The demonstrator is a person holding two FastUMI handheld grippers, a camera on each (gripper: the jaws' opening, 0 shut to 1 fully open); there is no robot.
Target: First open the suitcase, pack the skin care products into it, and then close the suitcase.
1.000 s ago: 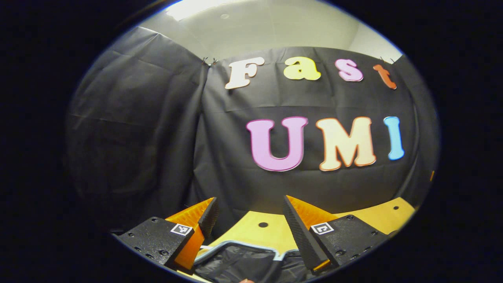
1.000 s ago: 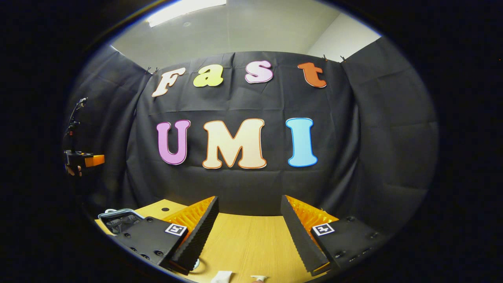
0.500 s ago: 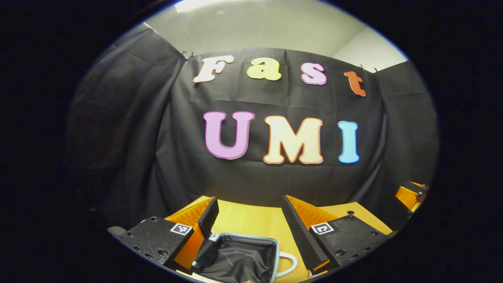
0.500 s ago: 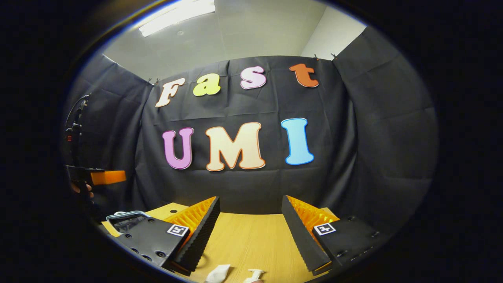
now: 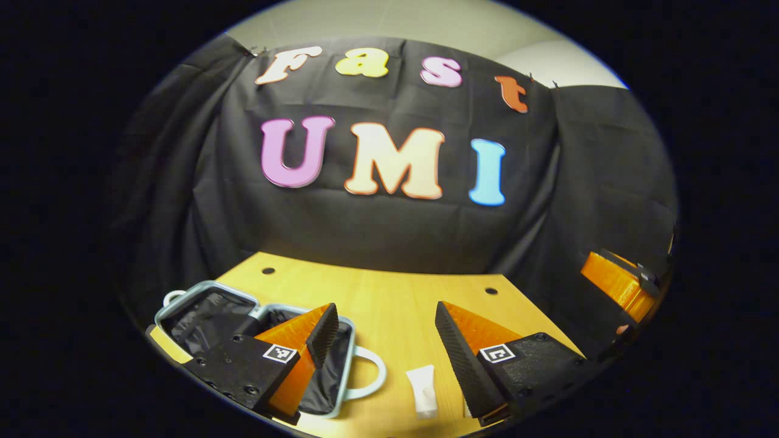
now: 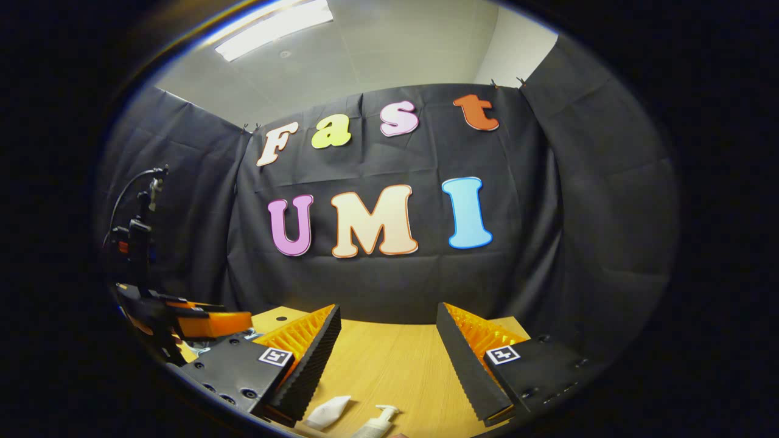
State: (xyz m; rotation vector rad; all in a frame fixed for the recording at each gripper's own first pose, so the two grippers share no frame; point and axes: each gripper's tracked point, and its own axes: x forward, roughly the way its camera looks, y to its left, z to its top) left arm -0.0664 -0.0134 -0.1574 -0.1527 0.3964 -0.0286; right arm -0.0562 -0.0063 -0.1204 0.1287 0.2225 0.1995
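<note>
The small suitcase (image 5: 201,310) lies open on the wooden table (image 5: 395,292) at the lower left of the left gripper view. It has a pale rim, a black lining and a white loop handle (image 5: 368,377). My left gripper (image 5: 384,319) is open above the table, and its left finger overlaps the suitcase's right half. A white tube (image 5: 422,392) lies between its fingers, lower down. My right gripper (image 6: 387,319) is open and holds nothing. Below it lie the white tube (image 6: 328,412) and a white pump bottle (image 6: 374,421). The left gripper (image 6: 201,322) shows at the left of the right gripper view.
The right gripper's body (image 5: 614,286) shows at the far right of the left gripper view. A camera stand with cables (image 6: 137,231) rises by the left wall. The black cloth wall closes the back of the table, which has small round holes (image 5: 490,291).
The left gripper view has tipped down and pulled back, bringing the whole open suitcase and the tube into sight. In the right gripper view the left gripper has come lower and the pump bottle shows more.
</note>
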